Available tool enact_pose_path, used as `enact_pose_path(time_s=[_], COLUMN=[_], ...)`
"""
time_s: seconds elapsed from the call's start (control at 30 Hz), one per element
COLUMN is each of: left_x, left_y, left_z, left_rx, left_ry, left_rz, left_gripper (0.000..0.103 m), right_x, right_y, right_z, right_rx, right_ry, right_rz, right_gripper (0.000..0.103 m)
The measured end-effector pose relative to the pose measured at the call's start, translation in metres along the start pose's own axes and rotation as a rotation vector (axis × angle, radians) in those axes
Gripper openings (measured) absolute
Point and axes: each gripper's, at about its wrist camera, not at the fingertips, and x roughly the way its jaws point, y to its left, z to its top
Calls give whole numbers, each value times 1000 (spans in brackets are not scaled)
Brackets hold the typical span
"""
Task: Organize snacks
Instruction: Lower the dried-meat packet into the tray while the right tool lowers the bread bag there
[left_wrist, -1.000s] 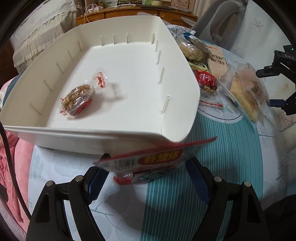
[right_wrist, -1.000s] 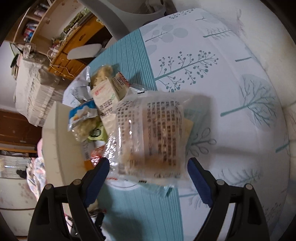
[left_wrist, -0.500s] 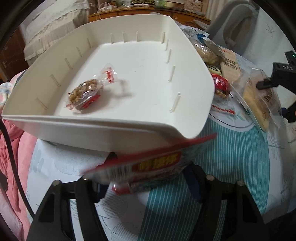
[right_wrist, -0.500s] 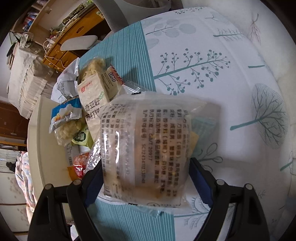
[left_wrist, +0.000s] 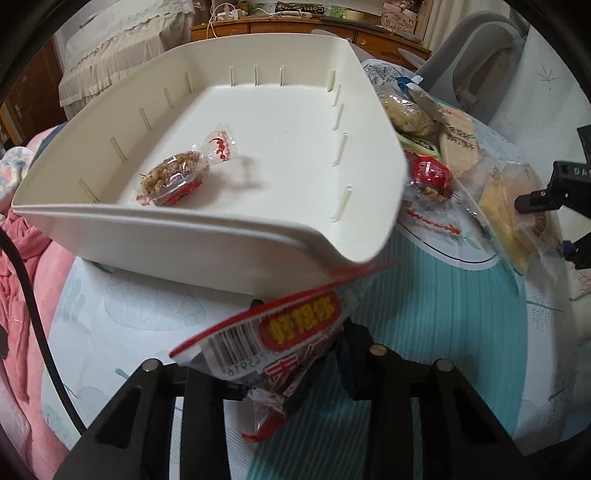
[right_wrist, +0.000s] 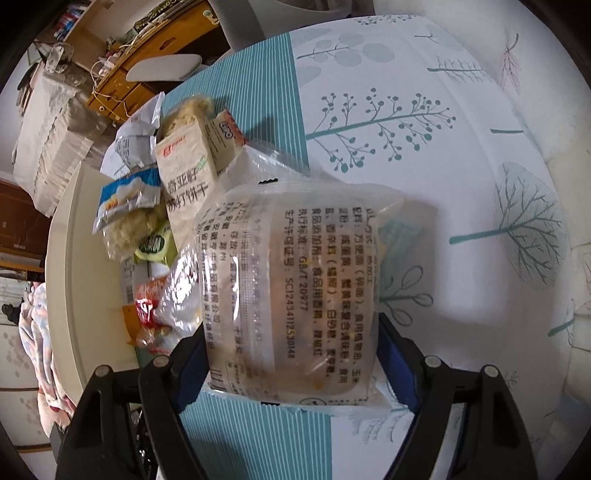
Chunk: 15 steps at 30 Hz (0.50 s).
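Note:
My left gripper (left_wrist: 291, 373) is shut on a red-and-white snack packet (left_wrist: 280, 343), held just in front of the near wall of a white tray (left_wrist: 207, 236). One wrapped nut snack (left_wrist: 173, 177) lies inside the tray. My right gripper (right_wrist: 291, 354) has its fingers on both sides of a clear bag of yellow cake (right_wrist: 291, 295) with printed text, over the tablecloth. The bag also shows in the left wrist view (left_wrist: 513, 218), at the right.
A pile of snacks lies right of the tray: a cracker box (right_wrist: 188, 184), a blue-white packet (right_wrist: 125, 199), a red wrapped snack (left_wrist: 432, 177), a round biscuit bag (left_wrist: 406, 110). A grey chair (left_wrist: 476, 51) and wooden cabinet (left_wrist: 295, 26) stand behind the table.
My left gripper has closed tighter on the red packet, which now tilts up, and has moved closer to the tray's front wall. My right gripper has moved in around the clear cake bag.

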Motion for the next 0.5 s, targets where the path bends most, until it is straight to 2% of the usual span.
enact_pose_path(time_s=[0.3,0.5], left_x=[-12,-28], left_y=[0,7], left_z=[-14,-22], left_rx=[-22,-55], left_ry=[30,45], left_rz=[-36,-48], left_gripper=[33,33], right_x=[-2,2], right_y=[-1,7], right_z=[-27,-56], right_rx=[-12,-4], right_ry=[69,159], right_rz=[-20,6], right_gripper=[81,80])
